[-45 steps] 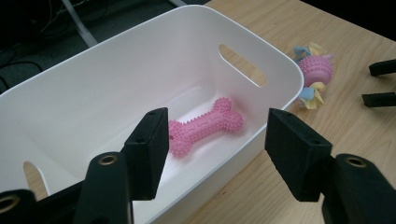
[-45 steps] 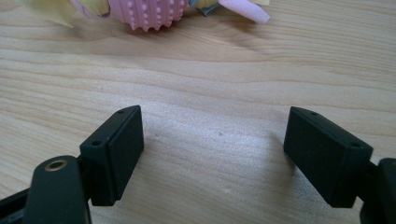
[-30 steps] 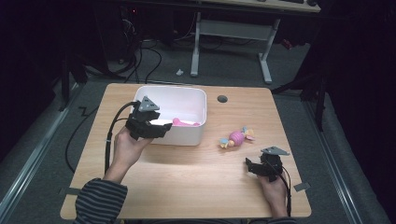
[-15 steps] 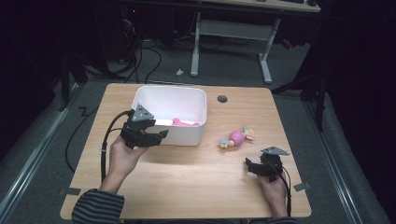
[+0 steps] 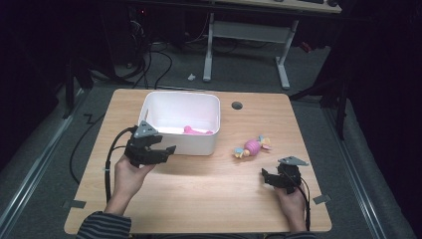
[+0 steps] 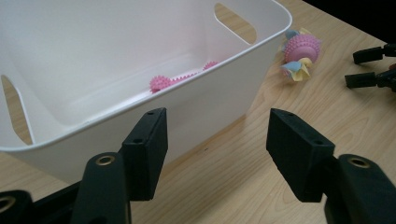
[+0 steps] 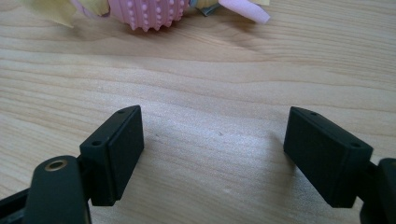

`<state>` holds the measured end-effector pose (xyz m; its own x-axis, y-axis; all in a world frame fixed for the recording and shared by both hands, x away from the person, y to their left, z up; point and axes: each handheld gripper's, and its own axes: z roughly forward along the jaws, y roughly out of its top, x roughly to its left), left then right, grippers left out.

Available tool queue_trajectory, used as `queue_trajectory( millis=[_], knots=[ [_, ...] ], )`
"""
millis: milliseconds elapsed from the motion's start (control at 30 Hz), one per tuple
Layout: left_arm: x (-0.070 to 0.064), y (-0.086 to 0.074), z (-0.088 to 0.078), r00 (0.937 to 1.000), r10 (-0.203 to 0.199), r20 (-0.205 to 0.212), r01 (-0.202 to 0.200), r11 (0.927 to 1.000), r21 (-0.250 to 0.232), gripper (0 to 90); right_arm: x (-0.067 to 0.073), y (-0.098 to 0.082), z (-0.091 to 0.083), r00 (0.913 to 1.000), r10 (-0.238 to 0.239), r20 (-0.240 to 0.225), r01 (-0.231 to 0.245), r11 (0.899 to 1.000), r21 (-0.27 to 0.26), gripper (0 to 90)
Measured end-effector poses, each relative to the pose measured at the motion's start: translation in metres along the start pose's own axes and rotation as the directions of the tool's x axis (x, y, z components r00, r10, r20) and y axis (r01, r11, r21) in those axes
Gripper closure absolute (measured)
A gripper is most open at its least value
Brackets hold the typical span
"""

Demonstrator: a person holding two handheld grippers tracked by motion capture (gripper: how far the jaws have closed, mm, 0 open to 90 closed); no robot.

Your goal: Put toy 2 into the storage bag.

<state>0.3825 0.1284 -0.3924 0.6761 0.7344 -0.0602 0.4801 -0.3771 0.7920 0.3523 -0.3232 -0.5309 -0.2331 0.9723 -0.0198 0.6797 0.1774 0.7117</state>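
The left hand-held gripper (image 5: 160,151) hangs just in front of the near wall of the white bin (image 5: 199,144), jaws apart with nothing between them. The right hand-held gripper (image 5: 268,178) rests low on the wooden surface (image 5: 219,199), also open and empty. One pink spiky toy (image 5: 252,147) with pastel frills at both ends lies on the surface right of the bin, near and ahead of the right hand-held gripper, well apart from the left one. Its long axis runs slantwise, its left end nearer the person. A second pink spiky toy (image 5: 191,130) lies inside the bin. Two hand-held grippers, two toys, one bin.
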Motion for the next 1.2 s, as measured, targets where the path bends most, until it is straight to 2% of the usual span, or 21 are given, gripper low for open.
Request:
queue_trajectory(
  millis=[467,1200],
  knots=[
    [0.0,-0.023,0.013,0.9988,-0.047,0.014,0.046,0.9988,0.015,37.6,0.0,0.0,0.0,1.0,-0.002,0.0,0.002,1.0,-0.001,20.3],
    [-0.005,-0.054,0.039,0.9964,-0.08,0.03,0.078,0.9949,0.064,35.4,0.0,0.0,0.0,1.0,-0.002,0.001,0.002,1.0,-0.001,20.3]
  ],
)
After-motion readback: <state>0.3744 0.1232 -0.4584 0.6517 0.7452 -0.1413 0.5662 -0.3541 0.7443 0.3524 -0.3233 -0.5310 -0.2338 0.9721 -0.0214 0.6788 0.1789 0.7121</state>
